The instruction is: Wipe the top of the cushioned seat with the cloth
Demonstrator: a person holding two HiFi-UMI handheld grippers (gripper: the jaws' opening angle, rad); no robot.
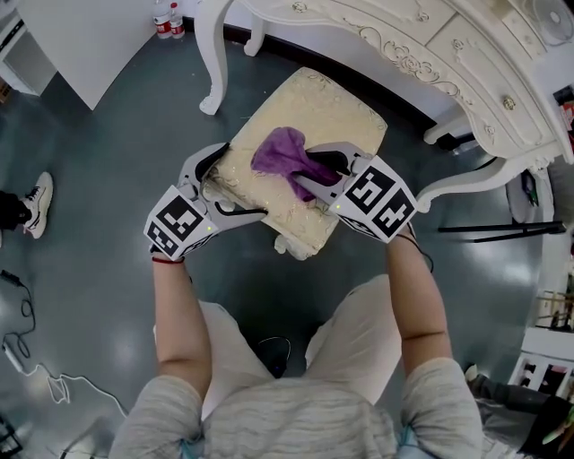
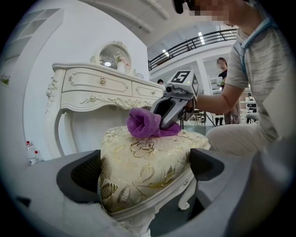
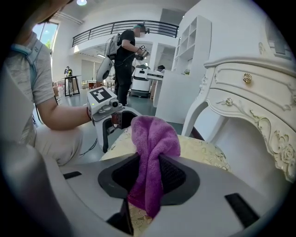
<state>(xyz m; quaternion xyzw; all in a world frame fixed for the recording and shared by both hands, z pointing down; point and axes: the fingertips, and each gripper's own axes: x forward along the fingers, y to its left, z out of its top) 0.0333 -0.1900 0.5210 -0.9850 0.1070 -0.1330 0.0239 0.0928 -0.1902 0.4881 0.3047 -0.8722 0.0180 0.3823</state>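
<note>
The cushioned seat [image 1: 336, 116] is a cream stool with gold flower print, standing in front of me on the grey floor. A purple cloth [image 1: 280, 151] lies bunched on its top, near the front. My right gripper [image 1: 316, 176] is shut on the cloth [image 3: 155, 134], which hangs pinched between its pads and rests on the seat [image 3: 203, 152]. My left gripper [image 1: 218, 190] straddles the seat's near left corner [image 2: 138, 162], with one pad pressed against each side of the cushion. From the left gripper view, the right gripper [image 2: 169, 113] angles down onto the cloth [image 2: 145, 124].
An ornate white dressing table [image 1: 430, 54] stands just behind the seat, with a curved leg [image 1: 213, 63] at the seat's far left. A white cabinet [image 1: 81, 36] and bottles [image 1: 168, 20] are at the back left. A bystander's shoe [image 1: 38, 204] and cables [image 1: 36, 359] lie left.
</note>
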